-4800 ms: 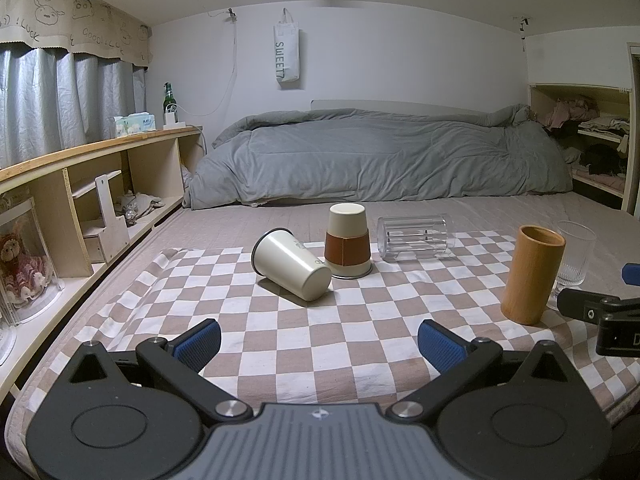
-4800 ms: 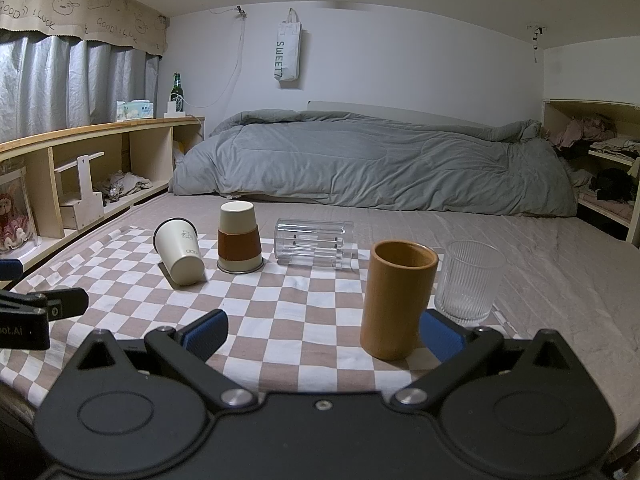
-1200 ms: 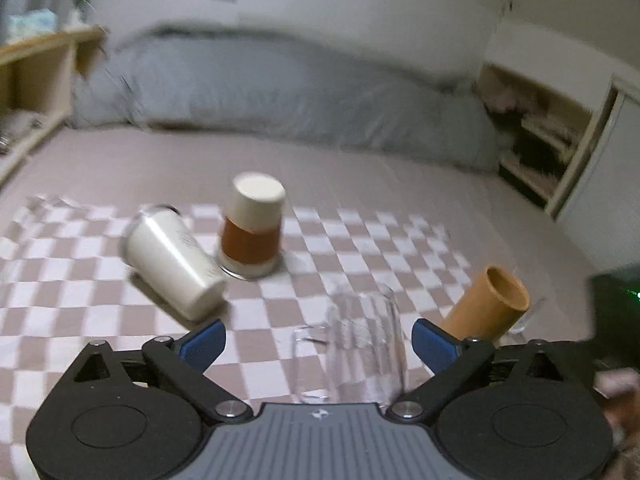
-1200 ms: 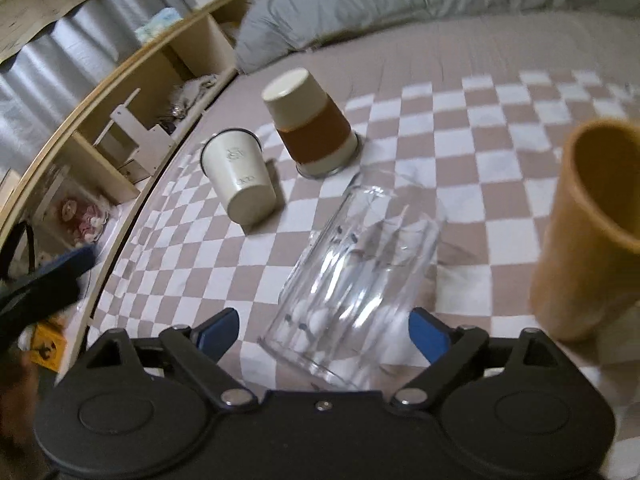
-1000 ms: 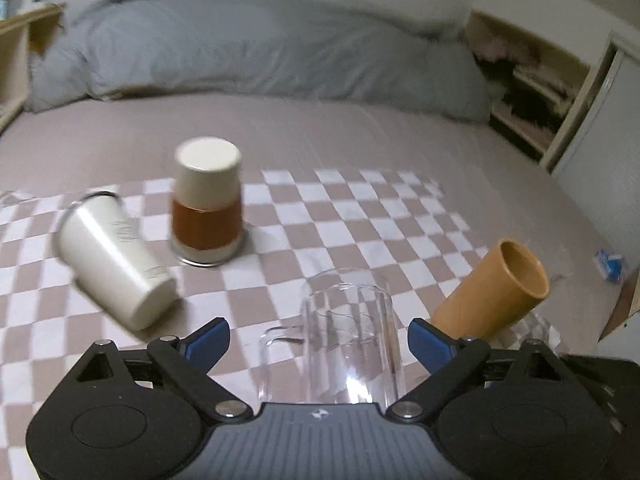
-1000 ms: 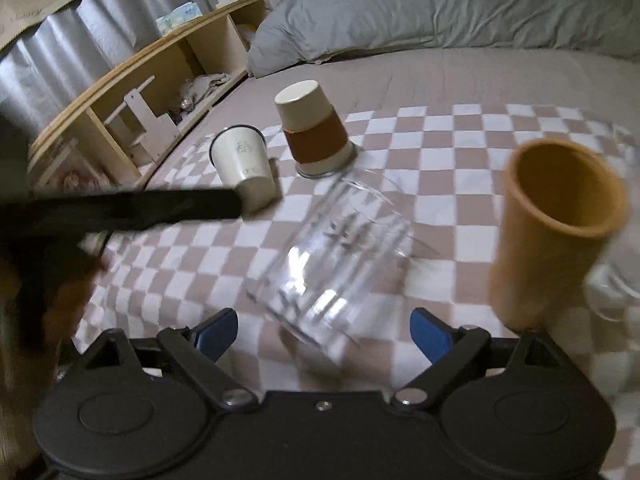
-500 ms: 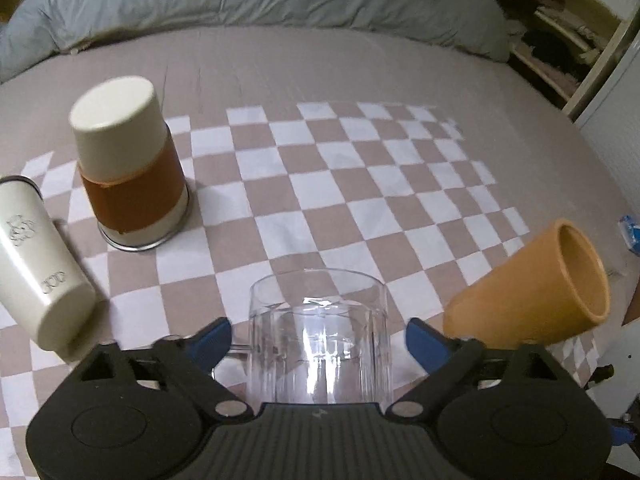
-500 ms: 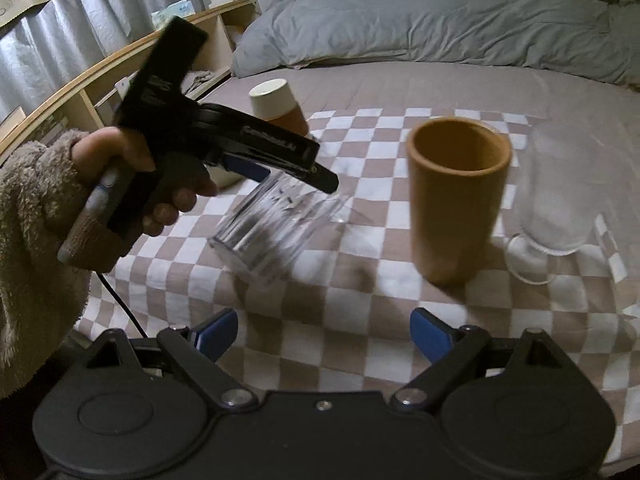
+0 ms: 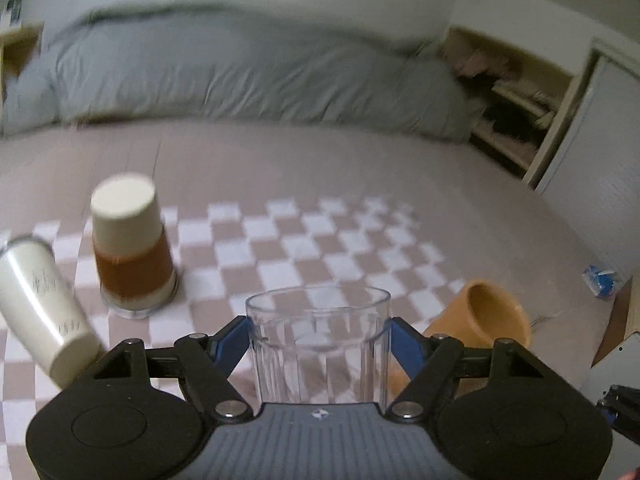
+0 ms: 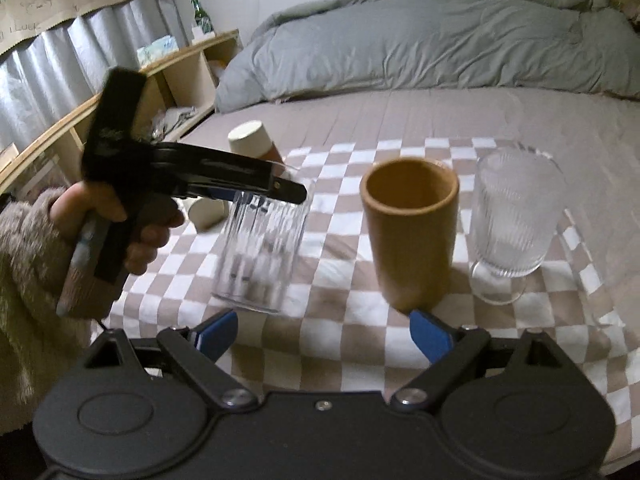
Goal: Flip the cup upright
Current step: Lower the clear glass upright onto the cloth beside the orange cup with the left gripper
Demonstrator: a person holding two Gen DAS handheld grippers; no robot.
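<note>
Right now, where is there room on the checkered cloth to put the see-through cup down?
There is bare checkered cloth under the clear cup, left of the wooden cup. It is crowded on the right, where the wooden cup and ribbed glass stand close.

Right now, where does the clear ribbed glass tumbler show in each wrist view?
Left wrist: clear ribbed glass tumbler bottom centre, clamped by the left gripper.
Right wrist: tumbler left of centre, near upright.
Shared landmark: tall orange cylindrical cup, beside it in both.
</note>
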